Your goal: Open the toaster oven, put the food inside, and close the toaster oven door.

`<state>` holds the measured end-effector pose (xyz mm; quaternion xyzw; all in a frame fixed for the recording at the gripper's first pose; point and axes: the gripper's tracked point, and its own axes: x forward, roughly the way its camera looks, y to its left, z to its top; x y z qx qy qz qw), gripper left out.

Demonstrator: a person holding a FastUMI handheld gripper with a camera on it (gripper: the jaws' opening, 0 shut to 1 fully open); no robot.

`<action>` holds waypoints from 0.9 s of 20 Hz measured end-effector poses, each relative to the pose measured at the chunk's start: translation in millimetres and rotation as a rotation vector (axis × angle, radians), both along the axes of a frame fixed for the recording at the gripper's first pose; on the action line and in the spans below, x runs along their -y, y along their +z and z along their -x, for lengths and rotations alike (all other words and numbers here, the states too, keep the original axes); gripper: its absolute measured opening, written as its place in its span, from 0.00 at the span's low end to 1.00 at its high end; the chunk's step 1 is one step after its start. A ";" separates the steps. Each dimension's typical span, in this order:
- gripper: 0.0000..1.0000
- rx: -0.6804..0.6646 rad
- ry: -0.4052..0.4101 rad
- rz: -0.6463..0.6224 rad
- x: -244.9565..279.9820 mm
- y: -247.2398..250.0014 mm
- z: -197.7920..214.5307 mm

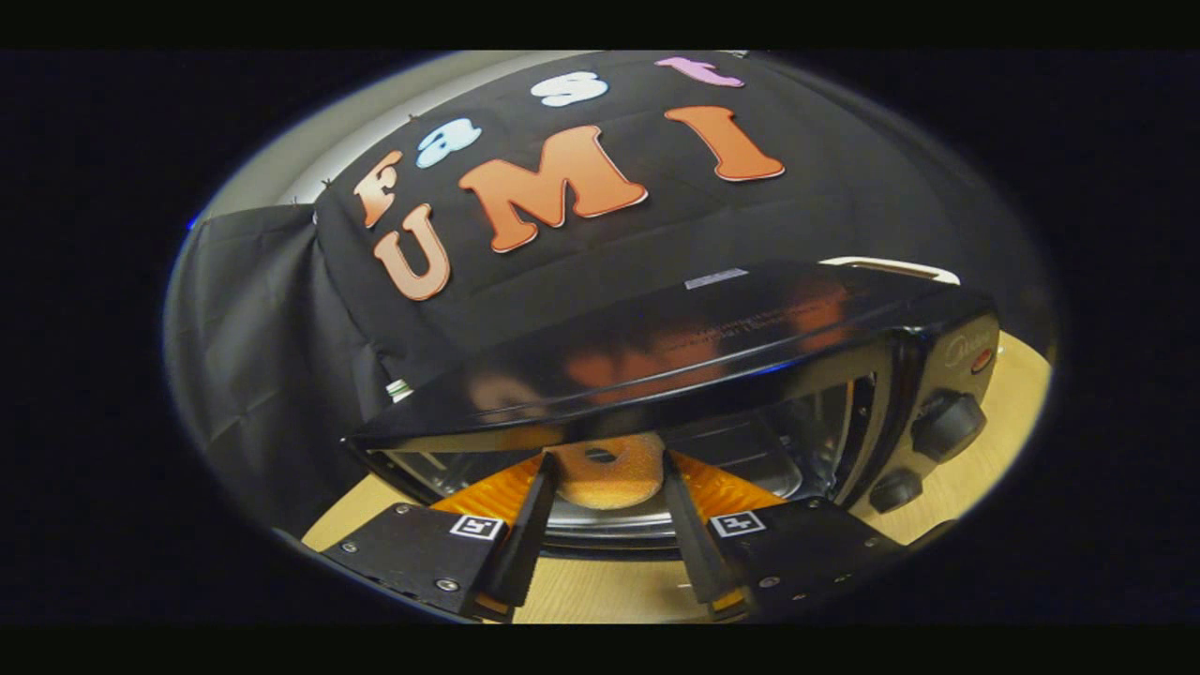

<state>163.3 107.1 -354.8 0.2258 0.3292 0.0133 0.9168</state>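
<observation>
One appliance dominates what is seen ahead: a black toaster oven point(712, 347), set on a pale wooden table point(1003, 412) and seen at a tilt from just in front of its mouth. Its glossy top is turned toward the camera and the booth's cloth wall is mirrored in it. The door is seen to be open, since the shiny metal cavity point(750, 450) is exposed below the front lip of the roof; the door itself cannot be made out clearly. At the oven's right end a control panel is found, with a large dial point(947, 425) above a smaller dial point(895, 489) and a small red lamp point(982, 360) near the panel's top. A pale handle-like bar point(891, 268) is visible behind the oven's rear right corner (what it belongs to cannot be told).

Inside the mouth of the oven, near its front edge, a ring-shaped piece of food, a doughnut point(609, 469), is held. It is gripped between the two fingers of the gripper point(607, 471), one fingertip point(547, 473) pressed against each side, so the gripper is clenched on the doughnut. An orange surface point(722, 489) is seen beneath and beside the food, at the cavity's floor.
</observation>
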 end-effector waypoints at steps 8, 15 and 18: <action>0.92 0.044 0.061 0.254 11.3 20.1 21.7; 0.96 0.027 0.102 0.173 14.6 48.1 118.4; 0.96 -0.020 0.140 0.157 12.7 42.1 162.5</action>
